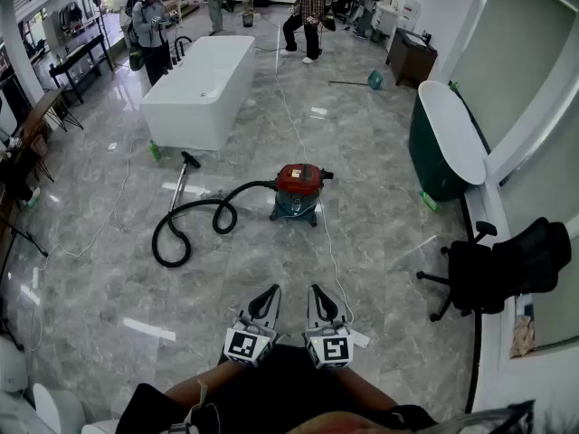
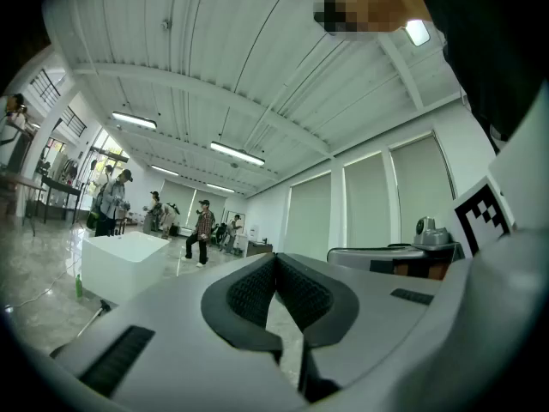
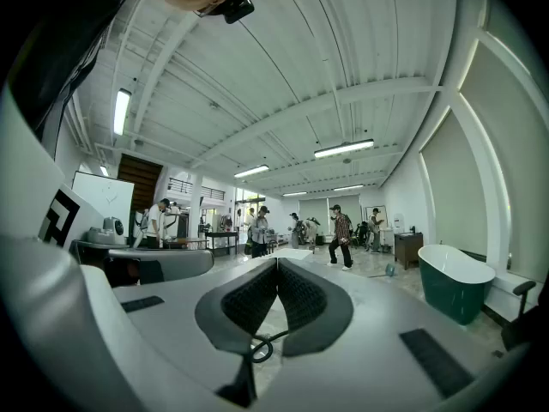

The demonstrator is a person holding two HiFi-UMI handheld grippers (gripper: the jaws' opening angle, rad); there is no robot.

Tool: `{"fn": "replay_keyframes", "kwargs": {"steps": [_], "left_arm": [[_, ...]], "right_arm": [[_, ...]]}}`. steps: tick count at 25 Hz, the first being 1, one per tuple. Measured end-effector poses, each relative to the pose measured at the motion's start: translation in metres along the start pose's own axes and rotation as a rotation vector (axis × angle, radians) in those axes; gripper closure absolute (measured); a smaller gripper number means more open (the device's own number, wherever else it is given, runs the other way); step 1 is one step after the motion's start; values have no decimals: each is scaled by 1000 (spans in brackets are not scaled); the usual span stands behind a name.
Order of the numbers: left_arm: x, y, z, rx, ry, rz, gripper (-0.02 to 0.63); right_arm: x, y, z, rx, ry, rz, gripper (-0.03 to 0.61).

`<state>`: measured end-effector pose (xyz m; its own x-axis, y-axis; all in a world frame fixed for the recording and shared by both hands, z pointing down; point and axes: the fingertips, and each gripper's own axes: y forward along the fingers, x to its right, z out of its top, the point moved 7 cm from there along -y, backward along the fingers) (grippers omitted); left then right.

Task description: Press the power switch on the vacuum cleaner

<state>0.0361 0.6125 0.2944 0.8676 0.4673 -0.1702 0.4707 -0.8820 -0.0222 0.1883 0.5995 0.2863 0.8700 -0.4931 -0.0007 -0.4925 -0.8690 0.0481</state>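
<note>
Well short of vacuum (image 1: pixel 298 188), with left gripper (image 1: pixel 268 295) and right gripper (image 1: pixel 317 295) clenched, empty — could snag cord (image 1: pixel 330 260) beside vacuum, or roll it pressing hard.

The vacuum cleaner (image 1: pixel 298 191) is a small canister type: a red domed top on a dark teal drum, standing upright on the glossy grey floor (image 1: pixel 380 206). A black handle (image 1: pixel 323 175) sticks out at the top's right side. Its black hose (image 1: pixel 194 220) leaves the drum's left side, curls into loose loops on the floor and joins a metal wand (image 1: pixel 179 186) ending in a black nozzle (image 1: pixel 190 159). The power switch is too small to make out
</note>
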Motion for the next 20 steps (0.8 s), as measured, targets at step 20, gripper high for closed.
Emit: {"fn": "replay_keyframes", "kwargs": {"steps": [20], "left_arm": [[1, -1, 6, 51, 0, 48, 594]], "right_arm": [[3, 0, 3, -2, 63, 43, 558]]}}
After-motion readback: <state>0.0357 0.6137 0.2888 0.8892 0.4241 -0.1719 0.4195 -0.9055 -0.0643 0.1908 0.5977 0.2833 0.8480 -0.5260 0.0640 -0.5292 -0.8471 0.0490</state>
